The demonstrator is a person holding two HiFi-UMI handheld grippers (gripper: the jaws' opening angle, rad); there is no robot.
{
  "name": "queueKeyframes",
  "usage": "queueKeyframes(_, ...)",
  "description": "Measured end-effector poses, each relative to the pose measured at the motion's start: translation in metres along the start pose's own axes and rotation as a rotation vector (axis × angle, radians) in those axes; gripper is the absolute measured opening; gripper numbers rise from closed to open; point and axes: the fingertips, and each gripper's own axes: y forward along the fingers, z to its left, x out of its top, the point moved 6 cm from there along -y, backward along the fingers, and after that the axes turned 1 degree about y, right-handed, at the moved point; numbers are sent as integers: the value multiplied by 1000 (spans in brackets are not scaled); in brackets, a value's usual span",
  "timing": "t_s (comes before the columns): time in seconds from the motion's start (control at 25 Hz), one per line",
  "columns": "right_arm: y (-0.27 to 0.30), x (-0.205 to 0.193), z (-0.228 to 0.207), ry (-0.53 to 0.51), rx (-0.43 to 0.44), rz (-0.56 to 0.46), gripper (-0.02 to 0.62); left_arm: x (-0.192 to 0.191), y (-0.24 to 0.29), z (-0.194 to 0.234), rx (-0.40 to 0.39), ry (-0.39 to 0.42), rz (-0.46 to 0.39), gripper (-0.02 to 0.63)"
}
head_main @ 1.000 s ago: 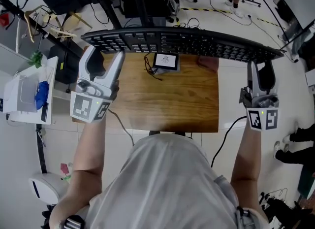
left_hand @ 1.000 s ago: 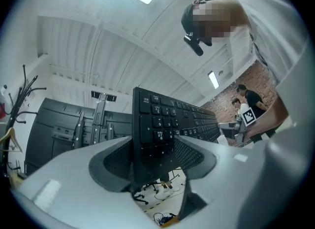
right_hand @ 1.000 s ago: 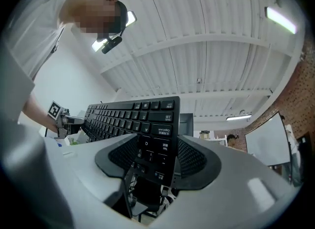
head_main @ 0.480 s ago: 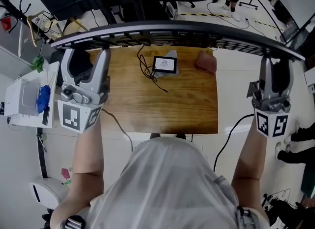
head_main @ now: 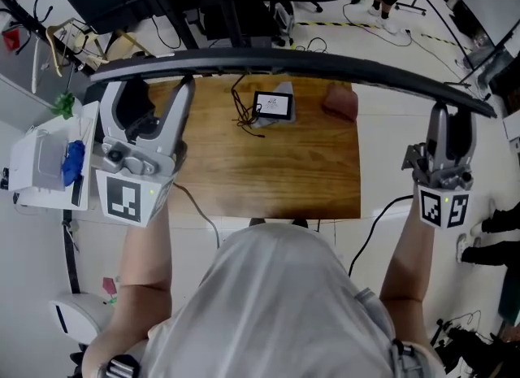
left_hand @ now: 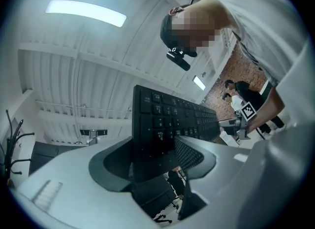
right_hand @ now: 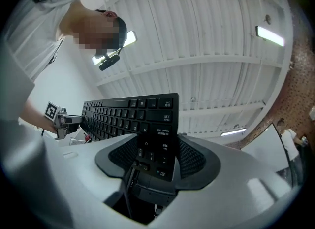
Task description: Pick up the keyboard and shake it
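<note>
Wooden table (head_main: 268, 169), black device (head_main: 272, 106) on it, white floor (head_main: 382, 157), keyboard (head_main: 284, 63) above

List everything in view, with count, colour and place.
keyboard: one, black, held above the table, an end in each gripper
table: one, brown wood, below the keyboard
small device: one, black, cabled, far middle of the table
lump: one, reddish-brown, table's far right
side stand: one, white, left of the table
left gripper: one, grey, jaws shut on the keyboard's left end
right gripper: one, grey, jaws shut on its right end
</note>
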Motion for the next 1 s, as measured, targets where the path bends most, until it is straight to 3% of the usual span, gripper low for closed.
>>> queueKeyframes(0.48,-42,-34,-20,177,-65,46,233,12,22,-33,-102,129,-6,253)
queueKeyframes(0.68,-56,-35,-20,222,-38,14,227,23,14,-43,-115,174,-32,253)
queueKeyframes(0.8,-61,-38,-22,226,-23,29,221,19,10,-47,-115,163,-23,252)
queueKeyframes(1.0,-65,-61,-24,247,-9,142,196,-13,0,-54,-90,63,97,252)
